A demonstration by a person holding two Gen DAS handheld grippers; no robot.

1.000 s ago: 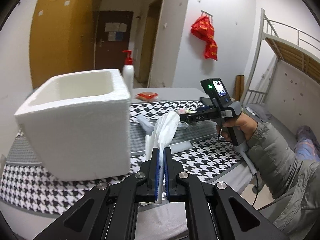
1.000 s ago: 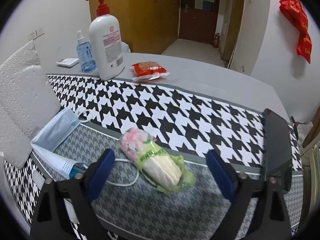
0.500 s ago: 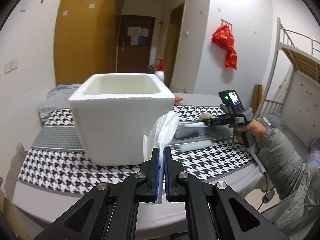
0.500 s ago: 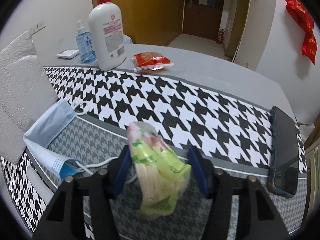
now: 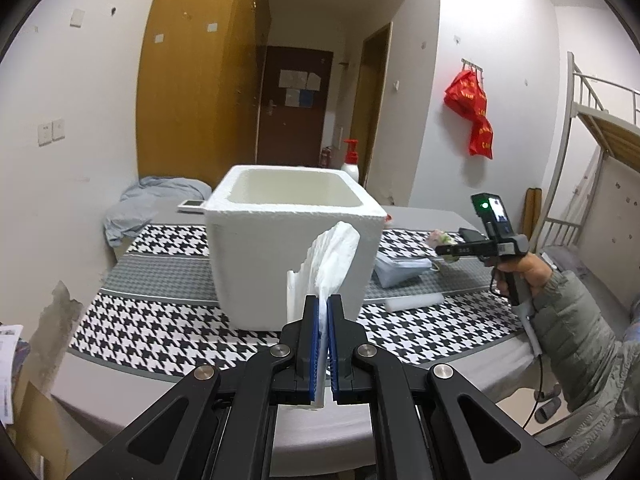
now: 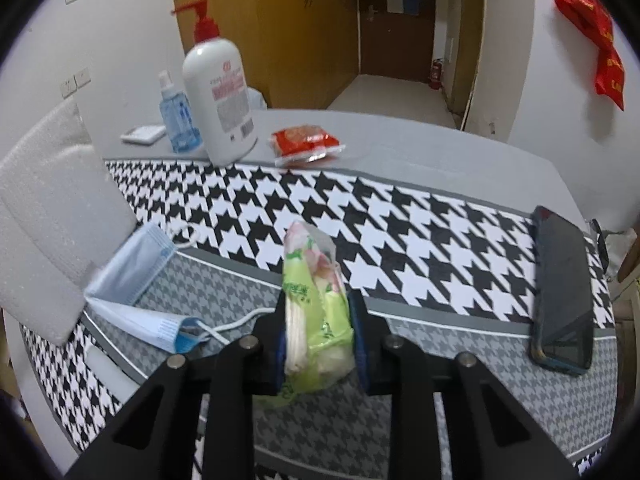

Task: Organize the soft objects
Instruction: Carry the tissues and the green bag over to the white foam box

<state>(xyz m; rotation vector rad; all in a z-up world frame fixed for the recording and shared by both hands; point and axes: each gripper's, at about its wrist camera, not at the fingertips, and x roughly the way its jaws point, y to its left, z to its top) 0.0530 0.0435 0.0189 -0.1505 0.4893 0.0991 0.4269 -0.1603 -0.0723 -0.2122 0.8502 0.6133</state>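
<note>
Left tongs [image 5: 323,312] pinch white tissues [image 5: 328,264]; right tongs [image 6: 320,340], blurred, closing on green packet [image 6: 316,312].

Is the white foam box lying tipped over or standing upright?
Upright: the foam box stands on the tablecloth with its open mouth facing up.

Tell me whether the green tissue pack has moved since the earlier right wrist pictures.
Yes. The green tissue pack lay flat beside the face mask; now it stands up on end between the closing pads of the right claw.
</note>
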